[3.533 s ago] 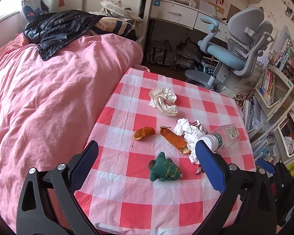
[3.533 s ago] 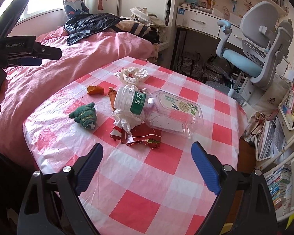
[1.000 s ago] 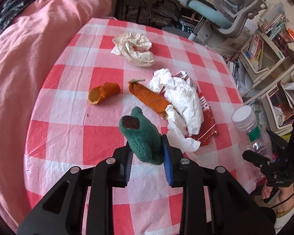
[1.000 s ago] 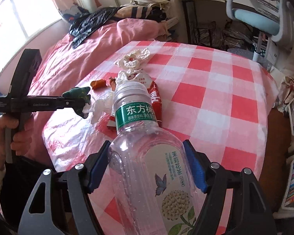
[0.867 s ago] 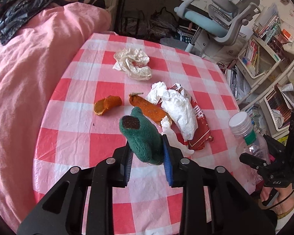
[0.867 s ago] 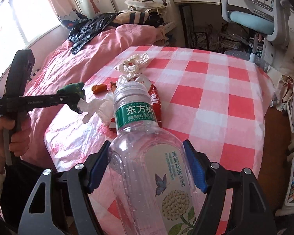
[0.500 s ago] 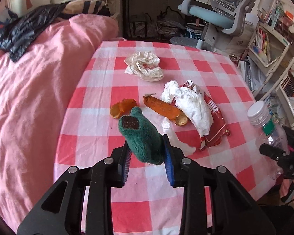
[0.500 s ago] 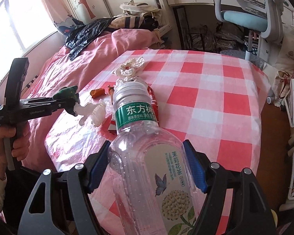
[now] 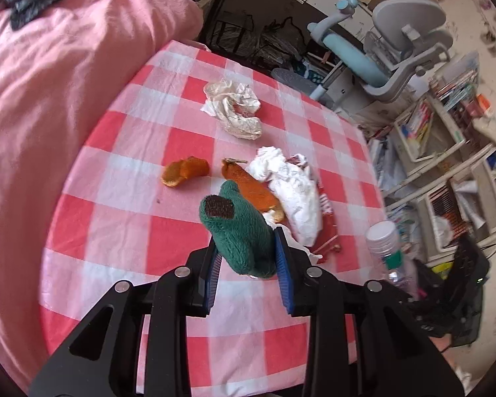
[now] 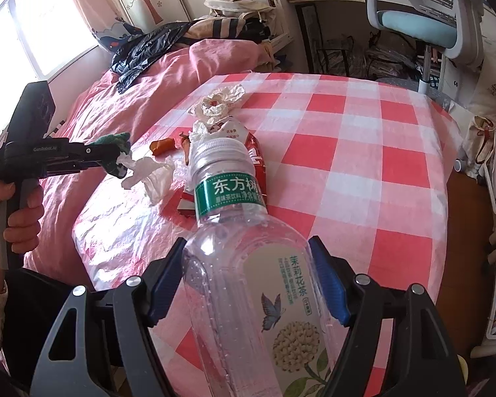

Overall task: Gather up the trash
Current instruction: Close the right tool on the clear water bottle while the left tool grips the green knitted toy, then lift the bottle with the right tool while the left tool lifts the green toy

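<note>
My left gripper (image 9: 246, 248) is shut on a green knitted toy (image 9: 238, 228), held above the red-and-white checked tablecloth (image 9: 115, 205); a strip of white tissue (image 10: 145, 172) trails from that toy in the right wrist view. My right gripper (image 10: 248, 264) is shut on a clear plastic bottle (image 10: 248, 291) with a green label and white cap, lifted off the table. On the cloth lie two orange peels (image 9: 185, 175) (image 9: 251, 192), a white tissue heap (image 9: 294, 192) over a red wrapper (image 9: 327, 228), and a crumpled cream paper (image 9: 234, 109).
A pink-covered bed (image 9: 49, 82) with a black bag (image 10: 142, 49) borders the table's left side. A blue-grey office chair (image 9: 396, 43) and cluttered bookshelves (image 9: 446, 152) stand beyond the right edge. A person's hand (image 10: 20, 211) grips the left tool's handle.
The left gripper has lifted the green toy off the cloth, and its view has rolled a little. The right gripper has kept still with the bottle in it.
</note>
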Demonstrator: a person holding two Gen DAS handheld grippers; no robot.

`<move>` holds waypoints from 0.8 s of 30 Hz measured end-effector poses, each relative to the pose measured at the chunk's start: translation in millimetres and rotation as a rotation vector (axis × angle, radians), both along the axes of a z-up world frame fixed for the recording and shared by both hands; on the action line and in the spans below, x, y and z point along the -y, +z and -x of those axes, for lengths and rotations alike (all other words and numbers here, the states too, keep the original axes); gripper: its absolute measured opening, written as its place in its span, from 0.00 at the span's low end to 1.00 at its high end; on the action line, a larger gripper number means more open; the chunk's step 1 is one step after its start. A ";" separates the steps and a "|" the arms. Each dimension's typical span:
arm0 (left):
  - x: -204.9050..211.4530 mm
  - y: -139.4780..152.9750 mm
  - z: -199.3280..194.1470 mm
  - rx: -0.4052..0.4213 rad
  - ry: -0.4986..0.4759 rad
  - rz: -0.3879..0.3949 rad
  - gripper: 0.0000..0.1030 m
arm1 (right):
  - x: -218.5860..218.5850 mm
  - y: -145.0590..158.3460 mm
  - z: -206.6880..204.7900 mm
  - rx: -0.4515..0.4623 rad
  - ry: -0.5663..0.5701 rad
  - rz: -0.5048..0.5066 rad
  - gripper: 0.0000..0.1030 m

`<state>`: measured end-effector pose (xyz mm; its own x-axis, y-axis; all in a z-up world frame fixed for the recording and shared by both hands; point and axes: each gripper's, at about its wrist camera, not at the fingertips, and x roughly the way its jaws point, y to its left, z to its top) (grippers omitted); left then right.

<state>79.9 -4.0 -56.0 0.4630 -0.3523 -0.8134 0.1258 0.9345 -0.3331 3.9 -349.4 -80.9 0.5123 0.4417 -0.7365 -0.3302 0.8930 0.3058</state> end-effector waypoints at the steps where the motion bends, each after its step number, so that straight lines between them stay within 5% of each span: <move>1: 5.9 -0.2 0.2 0.016 0.002 -0.105 0.29 | 0.3 -0.4 0.2 -0.002 -0.001 0.001 0.69; 6: 5.6 -18.6 -5.8 -0.069 -0.005 -0.158 0.30 | -1.2 -2.7 0.2 -0.011 0.007 0.013 0.69; 13: -8.3 -22.3 -7.5 -0.083 0.037 -0.124 0.30 | -7.0 -5.5 0.1 -0.020 0.024 0.035 0.69; 19: -13.8 -8.8 -4.4 -0.025 0.062 -0.111 0.09 | -7.6 -5.1 0.7 -0.017 0.022 0.041 0.69; 23: -20.7 -16.9 -7.7 -0.075 0.070 -0.115 0.10 | -5.4 -4.7 0.9 -0.015 0.016 0.035 0.69; 24: -23.3 -21.9 -9.9 -0.099 0.086 -0.122 0.20 | -5.4 -4.5 0.6 -0.015 0.016 0.033 0.69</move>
<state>89.8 19.3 -77.9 0.4023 -0.2111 -0.8908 0.0161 0.9745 -0.2236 3.3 -344.0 -85.4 0.4941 0.4249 -0.7585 -0.3406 0.8973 0.2808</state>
